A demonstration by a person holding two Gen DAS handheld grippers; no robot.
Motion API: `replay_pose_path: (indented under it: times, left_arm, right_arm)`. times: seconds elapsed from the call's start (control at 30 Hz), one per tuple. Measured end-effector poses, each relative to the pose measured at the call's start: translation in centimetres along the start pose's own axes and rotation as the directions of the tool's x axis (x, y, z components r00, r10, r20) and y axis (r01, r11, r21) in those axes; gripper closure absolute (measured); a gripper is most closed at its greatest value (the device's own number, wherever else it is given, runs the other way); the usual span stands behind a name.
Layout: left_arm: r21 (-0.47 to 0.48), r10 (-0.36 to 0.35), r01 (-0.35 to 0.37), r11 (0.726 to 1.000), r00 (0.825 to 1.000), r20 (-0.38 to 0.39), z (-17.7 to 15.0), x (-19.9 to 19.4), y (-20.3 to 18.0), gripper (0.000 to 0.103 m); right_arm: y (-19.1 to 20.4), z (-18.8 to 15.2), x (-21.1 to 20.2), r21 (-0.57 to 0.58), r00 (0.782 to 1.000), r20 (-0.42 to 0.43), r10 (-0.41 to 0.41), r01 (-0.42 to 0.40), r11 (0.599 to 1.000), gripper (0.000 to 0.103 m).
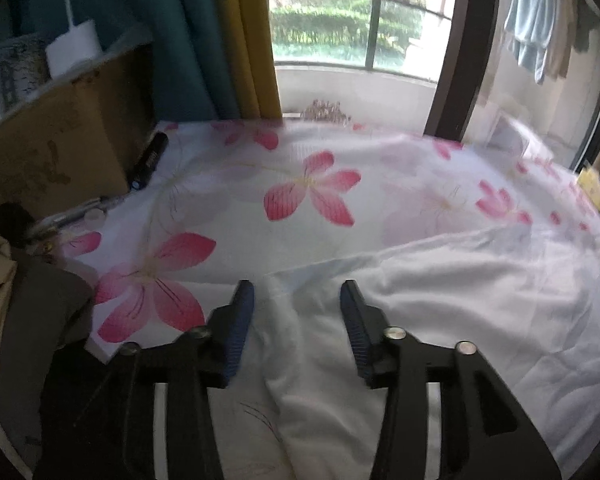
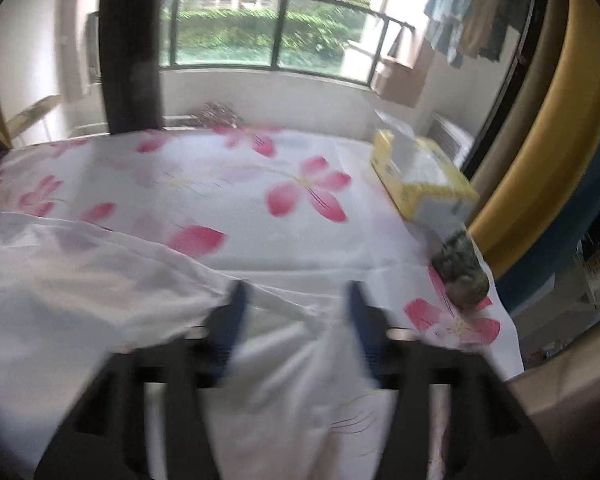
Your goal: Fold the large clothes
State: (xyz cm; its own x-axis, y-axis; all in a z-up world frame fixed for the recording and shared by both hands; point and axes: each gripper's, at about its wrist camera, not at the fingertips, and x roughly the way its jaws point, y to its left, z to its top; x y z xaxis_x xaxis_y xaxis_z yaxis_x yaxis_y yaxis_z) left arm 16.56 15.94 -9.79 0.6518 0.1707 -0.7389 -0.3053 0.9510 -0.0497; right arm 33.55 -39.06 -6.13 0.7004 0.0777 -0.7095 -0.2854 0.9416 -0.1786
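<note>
A large white garment (image 1: pixel 460 304) lies crumpled on a bed covered by a white sheet with pink flowers (image 1: pixel 308 192). In the left wrist view my left gripper (image 1: pixel 298 292) stands open over the garment's left edge; cloth lies between the blue pads without being pressed. In the blurred right wrist view the same white garment (image 2: pixel 100 280) spreads to the left. My right gripper (image 2: pixel 296 292) is open above the garment's right end, a fold of cloth lying loose between its fingers (image 2: pixel 236 312).
A cardboard box (image 1: pixel 60 148) with a white roll (image 1: pixel 74 46) stands at the bed's left, with dark and tan clothes (image 1: pixel 28 304) beside it. A yellow tissue box (image 2: pixel 420 176) and a dark bundle (image 2: pixel 460 272) sit at the bed's right edge. Curtains and a balcony window lie behind.
</note>
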Motion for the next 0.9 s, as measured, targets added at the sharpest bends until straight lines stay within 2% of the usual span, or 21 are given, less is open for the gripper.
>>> replay_pose_path:
  times: [0.13,0.27,0.4,0.53,0.63,0.67,0.8,0.9]
  left_arm:
    - [-0.02,-0.035,0.037,0.999,0.997,0.062,-0.2,-2.8,-0.2,0.055]
    - [-0.013,-0.117,0.119,0.993,0.99,0.084,-1.8,-5.0,-1.6,0.053]
    - [-0.055,-0.217,0.22,0.974,0.975,0.049,-4.5,-5.7,-3.2,0.053]
    - [-0.047,-0.273,0.273,0.961,0.962,-0.001,-7.3,-5.9,-4.9,0.053]
    - [-0.064,-0.244,0.239,0.969,0.966,-0.081,-9.2,-4.5,-5.0,0.053]
    - [-0.048,-0.234,0.232,0.972,0.971,-0.045,-9.7,-4.7,-5.0,0.054]
    - [-0.001,-0.181,0.181,0.983,0.982,-0.06,-10.2,-4.9,-5.5,0.054]
    - [0.012,-0.149,0.15,0.989,0.987,-0.056,-10.1,-5.4,-5.9,0.054]
  right_arm:
    - [2.1,0.5,-2.2,-0.009,0.999,0.042,0.008,-0.007,1.0,0.034]
    - [5.1,0.1,-3.3,-0.033,0.994,0.042,0.102,-0.101,0.994,0.034]
    - [8.7,-0.8,-4.1,-0.044,0.98,0.026,0.198,-0.196,0.98,0.034]
    - [13.4,-2.6,-5.6,-0.07,0.952,0.006,0.306,-0.305,0.95,0.034]
    - [16.3,-3.9,-6.6,-0.119,0.94,-0.007,0.341,-0.339,0.933,0.034]
    - [17.2,-4.5,-6.6,-0.14,0.942,-0.019,0.335,-0.334,0.932,0.034]
    - [18.9,-6.7,-5.6,-0.195,0.965,-0.076,0.249,-0.26,0.946,0.034]
    - [18.9,-7.8,-5.7,-0.184,0.97,-0.045,0.24,-0.244,0.952,0.034]
